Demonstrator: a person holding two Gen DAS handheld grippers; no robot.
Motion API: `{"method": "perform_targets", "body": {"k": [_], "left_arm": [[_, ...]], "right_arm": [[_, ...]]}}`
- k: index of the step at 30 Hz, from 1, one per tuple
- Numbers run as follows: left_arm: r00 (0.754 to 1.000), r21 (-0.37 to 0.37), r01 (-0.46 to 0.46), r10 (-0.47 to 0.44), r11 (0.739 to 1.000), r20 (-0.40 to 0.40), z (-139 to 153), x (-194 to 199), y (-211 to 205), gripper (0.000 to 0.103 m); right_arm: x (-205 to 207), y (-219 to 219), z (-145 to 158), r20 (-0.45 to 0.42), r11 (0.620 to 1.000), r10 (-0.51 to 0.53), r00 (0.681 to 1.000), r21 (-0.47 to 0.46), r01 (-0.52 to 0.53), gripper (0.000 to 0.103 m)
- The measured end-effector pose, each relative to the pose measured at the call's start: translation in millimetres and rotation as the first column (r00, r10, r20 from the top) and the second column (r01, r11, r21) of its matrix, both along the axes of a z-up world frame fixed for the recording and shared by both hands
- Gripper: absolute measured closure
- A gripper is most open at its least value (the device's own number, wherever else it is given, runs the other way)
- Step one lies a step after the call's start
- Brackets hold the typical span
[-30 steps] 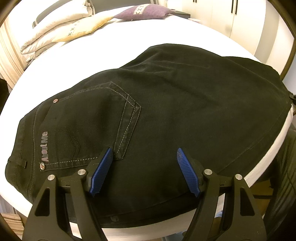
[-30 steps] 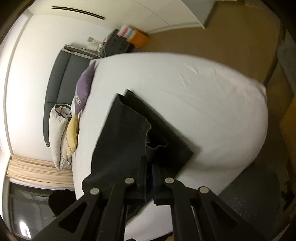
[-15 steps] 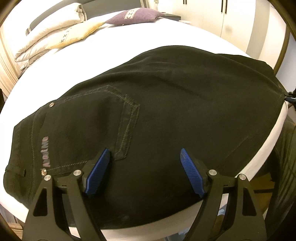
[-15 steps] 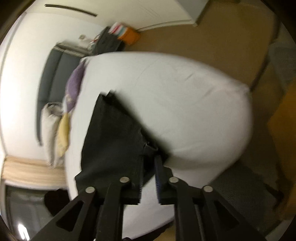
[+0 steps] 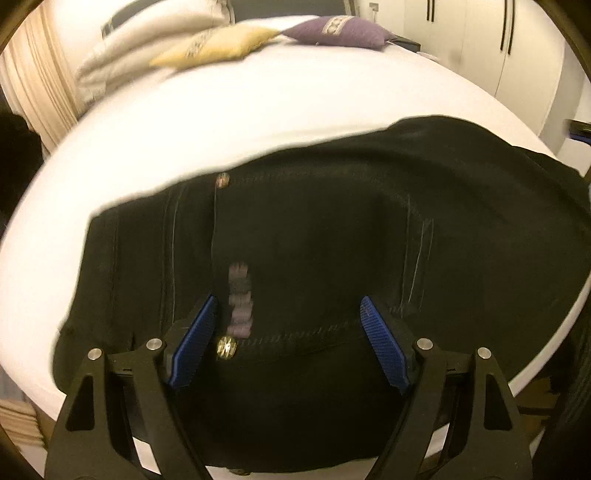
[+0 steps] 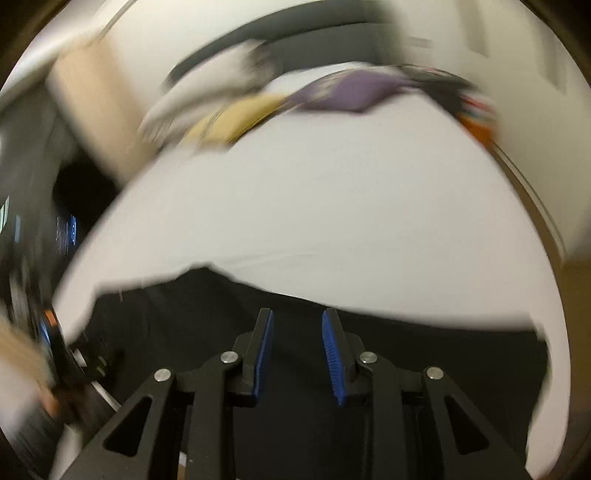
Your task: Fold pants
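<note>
Black pants [image 5: 332, 236] lie folded on the white bed [image 5: 258, 122], waistband to the left, back pocket and its lettered label facing up. My left gripper [image 5: 288, 314] is open, its blue pads low over the pocket near a brass rivet. In the blurred right wrist view the pants [image 6: 184, 317] fill the lower part of the frame. My right gripper [image 6: 297, 328] is open by a narrow gap and empty above the dark cloth.
A yellow cushion [image 5: 214, 46], a purple cushion [image 5: 340, 33] and white pillows [image 5: 155, 48] lie at the bed's head. White wardrobe doors [image 5: 498, 48] stand at the right. The bed's near edge runs just below the pants.
My right gripper has let go of the pants' leg end, opened a little and swung round toward the bed's head. My left gripper has shifted left toward the waistband and label.
</note>
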State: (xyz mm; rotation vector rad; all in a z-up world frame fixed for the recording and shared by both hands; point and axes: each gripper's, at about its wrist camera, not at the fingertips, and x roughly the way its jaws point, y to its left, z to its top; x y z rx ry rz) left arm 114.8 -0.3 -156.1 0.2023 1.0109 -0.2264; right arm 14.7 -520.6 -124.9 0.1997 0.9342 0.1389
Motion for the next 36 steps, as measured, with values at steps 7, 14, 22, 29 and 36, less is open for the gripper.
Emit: {"method": "perform_targets", "body": {"k": [7, 14, 22, 29, 36], "left_arm": [[1.0, -0.056, -0.004, 0.006, 0.998, 0.028, -11.2, -12.3, 16.4, 0.016], [0.999, -0.063, 0.02, -0.017, 0.998, 0.041, -17.4, -8.5, 25.2, 0.013], [0.997, -0.066, 0.009, -0.004, 0.998, 0.071, -20.7, -38.7, 32.5, 0.012], [0.998, -0.062, -0.001, 0.005, 0.998, 0.063, -15.9, -37.7, 19.3, 0.012], [0.997, -0.088, 0.006, 0.001, 0.996, 0.079, -17.2, -38.6, 25.0, 0.012]], "right_arm": [[78.6, 68.9, -59.5, -0.228, 0.891, 0.316, 0.921, -0.262, -0.371, 0.072], [93.3, 58.8, -102.5, -0.233, 0.856, 0.239, 0.943, -0.407, -0.318, 0.072], [82.3, 42.8, -50.1, -0.089, 0.952, 0.086, 0.992, -0.285, -0.108, 0.073], [62.4, 148.7, -85.6, -0.195, 0.901, 0.383, 0.903, -0.139, -0.412, 0.074], [93.7, 63.9, -86.7, -0.169, 0.993, -0.019, 0.985, -0.122, -0.002, 0.092]]}}
